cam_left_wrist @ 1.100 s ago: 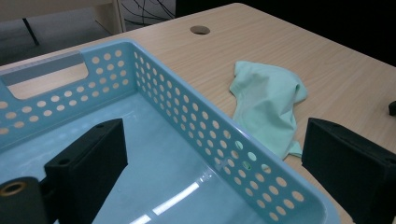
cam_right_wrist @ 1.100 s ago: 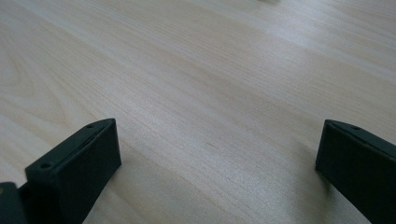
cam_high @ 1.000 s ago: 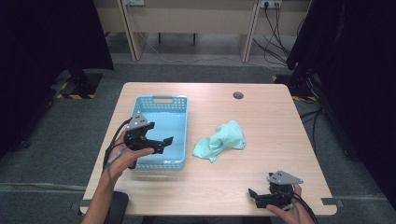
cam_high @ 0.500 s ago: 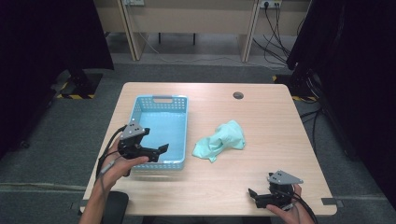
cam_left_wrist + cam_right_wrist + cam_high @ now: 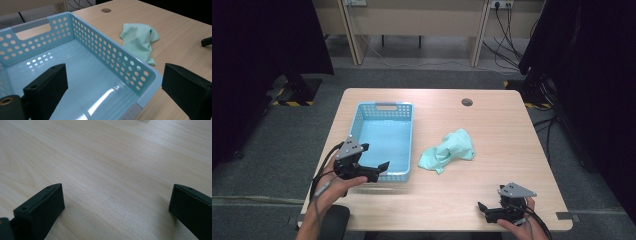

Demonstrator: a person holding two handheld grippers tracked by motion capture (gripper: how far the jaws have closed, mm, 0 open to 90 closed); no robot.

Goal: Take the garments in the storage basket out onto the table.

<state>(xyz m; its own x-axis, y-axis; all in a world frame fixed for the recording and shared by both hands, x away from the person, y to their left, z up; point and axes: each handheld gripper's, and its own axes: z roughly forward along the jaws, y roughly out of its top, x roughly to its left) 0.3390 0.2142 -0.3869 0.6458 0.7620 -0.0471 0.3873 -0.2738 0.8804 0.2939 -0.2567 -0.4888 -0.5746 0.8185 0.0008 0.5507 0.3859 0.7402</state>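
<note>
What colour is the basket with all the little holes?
Light blue basket, clearest in the left gripper view.

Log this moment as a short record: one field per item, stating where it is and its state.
basket: light blue, perforated, empty, on the table's left half
cloth: mint green, crumpled, on the table right of the basket, apart from it
left gripper: open, over the basket's near left corner, holding nothing
right gripper: open, low at the table's near right edge, holding nothing
table: light wood, with a round hole near the far edge
</note>
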